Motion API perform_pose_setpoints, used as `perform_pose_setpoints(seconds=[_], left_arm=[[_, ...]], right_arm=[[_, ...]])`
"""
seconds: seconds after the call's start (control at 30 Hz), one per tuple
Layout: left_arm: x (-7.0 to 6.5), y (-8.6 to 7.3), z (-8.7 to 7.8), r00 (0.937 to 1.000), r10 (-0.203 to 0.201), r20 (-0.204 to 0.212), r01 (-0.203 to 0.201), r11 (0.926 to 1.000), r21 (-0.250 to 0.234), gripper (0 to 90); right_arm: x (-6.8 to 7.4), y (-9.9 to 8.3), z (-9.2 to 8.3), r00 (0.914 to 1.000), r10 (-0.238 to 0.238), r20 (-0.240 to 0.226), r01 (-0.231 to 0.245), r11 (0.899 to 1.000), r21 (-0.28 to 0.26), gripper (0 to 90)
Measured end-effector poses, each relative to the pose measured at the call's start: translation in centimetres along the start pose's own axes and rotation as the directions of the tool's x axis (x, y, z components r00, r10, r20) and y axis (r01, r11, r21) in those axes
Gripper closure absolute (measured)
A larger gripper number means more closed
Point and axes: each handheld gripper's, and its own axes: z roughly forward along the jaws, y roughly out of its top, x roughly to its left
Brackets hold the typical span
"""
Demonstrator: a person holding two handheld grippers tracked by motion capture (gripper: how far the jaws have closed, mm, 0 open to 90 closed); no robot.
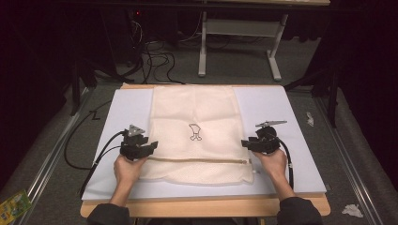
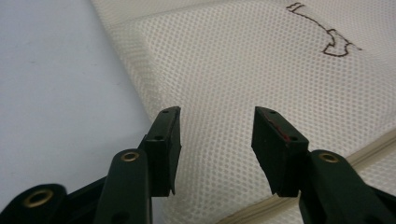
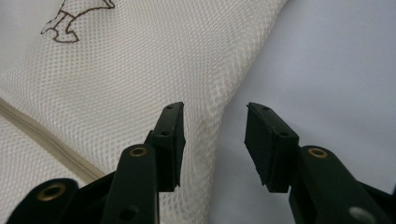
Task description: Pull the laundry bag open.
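Observation:
A cream mesh bag (image 1: 195, 117) lies flat on the pale blue table top (image 1: 277, 108), with a small brown embroidered figure (image 1: 194, 132) at its middle and a zipper (image 1: 197, 160) running across near its front end. My left gripper (image 1: 152, 145) sits at the bag's left edge, jaws apart, the mesh (image 2: 243, 84) lying under them and not pinched. My right gripper (image 1: 244, 143) is at the bag's right edge, its jaws also apart, over the edge of the mesh (image 3: 140, 70) where it meets the table (image 3: 327, 60). Nothing is gripped.
A wooden board (image 1: 202, 206) sticks out under the blue top at the front. On the floor, cables (image 1: 159, 61) and white table legs (image 1: 274, 56) lie beyond the far edge. A crumpled white scrap (image 1: 352, 210) lies at the right, a green packet (image 1: 14, 204) at the left.

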Motion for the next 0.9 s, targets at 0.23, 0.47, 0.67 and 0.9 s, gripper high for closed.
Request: perform_pose_setpoints(seconds=[0.23, 0.47, 0.67, 0.9], left_arm=[[-1.6, -0.5, 0.0, 0.9993, 0.019, 0.033, -0.018, 0.9996, -0.02, 47.5], [-3.3, -1.4, 0.4, 0.998, 0.046, 0.043, -0.045, 0.9987, -0.022, 44.7], [-4.1, -2.0, 1.0, 0.9972, 0.052, 0.053, -0.051, 0.9986, -0.016, 44.0], [-4.6, -2.5, 1.9, 0.9961, 0.072, 0.049, -0.072, 0.9974, -0.001, 43.2]], right_arm=[[-0.2, -1.5, -0.8, 0.9995, 0.012, -0.027, -0.013, 1.0, -0.006, 52.4], [-0.3, -3.1, -1.3, 0.9981, 0.035, -0.051, -0.036, 0.999, -0.018, 51.4], [-0.2, -3.7, -1.2, 0.997, 0.046, -0.062, -0.047, 0.999, -0.005, 51.1], [0.1, -3.7, -0.4, 0.9941, 0.07, -0.082, -0.068, 0.997, 0.036, 49.7]])
